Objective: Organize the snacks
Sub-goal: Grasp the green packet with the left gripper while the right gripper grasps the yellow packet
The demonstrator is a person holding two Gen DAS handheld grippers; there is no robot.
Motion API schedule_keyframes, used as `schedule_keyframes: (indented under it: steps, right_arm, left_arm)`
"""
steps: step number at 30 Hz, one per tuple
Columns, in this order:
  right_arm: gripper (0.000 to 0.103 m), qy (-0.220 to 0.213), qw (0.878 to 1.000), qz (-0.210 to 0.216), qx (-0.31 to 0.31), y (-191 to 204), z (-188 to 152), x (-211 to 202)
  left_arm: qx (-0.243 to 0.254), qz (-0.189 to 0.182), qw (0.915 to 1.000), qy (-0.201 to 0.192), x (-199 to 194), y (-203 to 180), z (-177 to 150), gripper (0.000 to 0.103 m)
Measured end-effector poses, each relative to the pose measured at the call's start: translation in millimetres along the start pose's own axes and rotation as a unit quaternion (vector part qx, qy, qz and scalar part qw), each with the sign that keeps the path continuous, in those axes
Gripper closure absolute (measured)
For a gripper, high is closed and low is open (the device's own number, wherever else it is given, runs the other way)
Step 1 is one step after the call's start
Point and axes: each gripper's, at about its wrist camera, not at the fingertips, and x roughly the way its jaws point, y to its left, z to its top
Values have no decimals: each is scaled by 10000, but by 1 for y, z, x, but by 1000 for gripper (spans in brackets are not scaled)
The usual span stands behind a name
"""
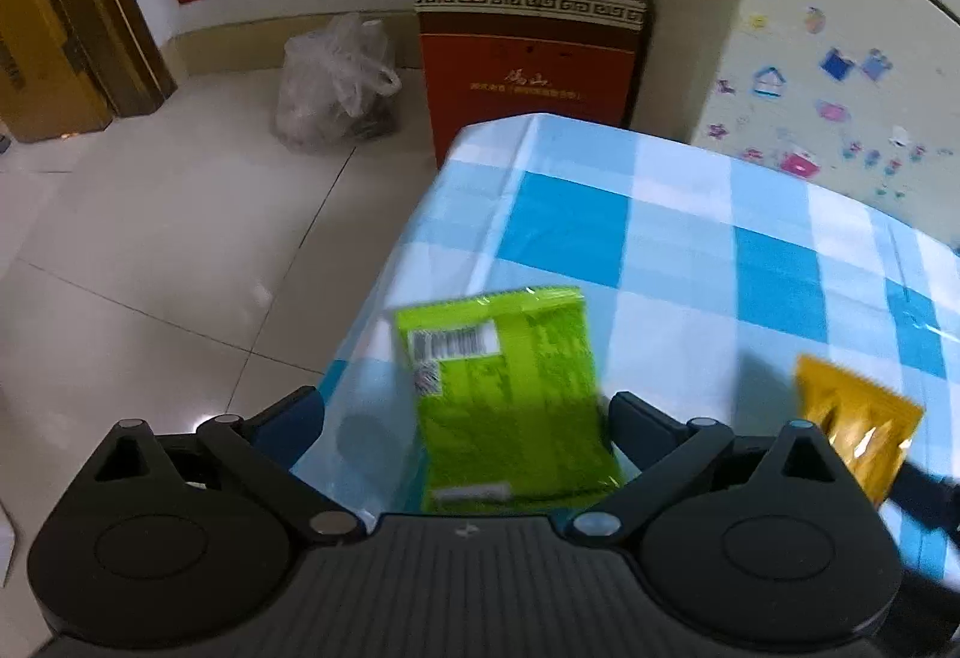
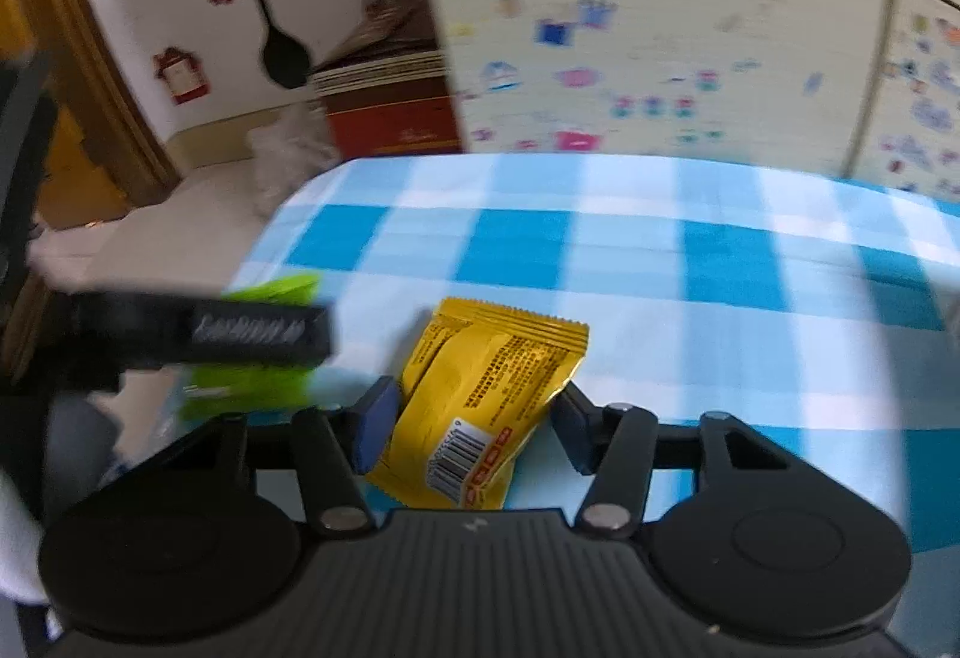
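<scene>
**Two Grippers Over Two Snack Packets, Table Corner**

Nearest the left wrist lens: left gripper (image 1: 462, 421), jaws spread wide, holding nothing. Green snack packet (image 1: 507, 394) lying flat on the checked tablecloth (image 1: 690, 250) between the fingers, barcode side up, near the table's left edge; right finger close beside the packet's edge, contact not determinable owing to blur, left finger well apart.

Nearest the right wrist lens: right gripper (image 2: 474, 427), jaws partly open, straddling the yellow snack packet (image 2: 480, 406). Left pad (image 2: 375, 430) at the packet's edge, right pad apart from it; firm grip not determinable. Packet flat on the cloth, barcode end toward the camera.

Containers:
- Red-brown carton (image 1: 528, 39) on the floor beyond the table corner, top flaps closed; contents not visible.
- Translucent plastic bag (image 1: 336, 84), tied, beside the carton; dark contents, not identifiable.

View differences:
- Left wrist only: floor tiles, carton front in sharp detail, yellow packet at the right margin.
- Right wrist only: left gripper's finger seen from the side as a dark bar across the green packet; broad stretch of sticker-covered panel (image 2: 660, 57) behind the table; heavy motion blur.
</scene>
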Motion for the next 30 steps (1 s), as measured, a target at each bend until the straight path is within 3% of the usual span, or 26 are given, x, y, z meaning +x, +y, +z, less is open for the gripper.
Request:
schedule_keyframes:
  steps: [4,5,8,15,18,20,21,30]
  right_arm:
    - [50,124,9992,42,369,-27,4,-8]
    - [50,173,9991,-39,391,-31,4,-11]
    - [50,270,9980,-107,556,-44,1,-19]
    - [52,579,9933,-186,987,-68,-12,-44]
    - [52,590,9915,-222,1138,-76,-17,-48]
    - [52,549,9912,-187,1193,-78,-18,-48]
    - [51,539,9911,-185,1199,-79,-18,-48]
    - [37,487,9939,-315,935,-65,-19,-43]
  left_arm:
    - [138,-37,9998,-110,-7,-7,-6,12]
    - [144,-115,9998,-110,-10,-8,-6,18]
    - [187,-435,9989,-61,-14,-14,-10,24]
    - [584,-1039,9929,-39,-28,-29,-31,28]
    - [643,-1050,9924,-29,-29,-30,-36,24]
    - [700,-924,9932,53,-24,-28,-37,2]
    - [747,-839,9936,119,-21,-28,-37,0]
    - [536,-718,9959,108,-18,-29,-35,0]
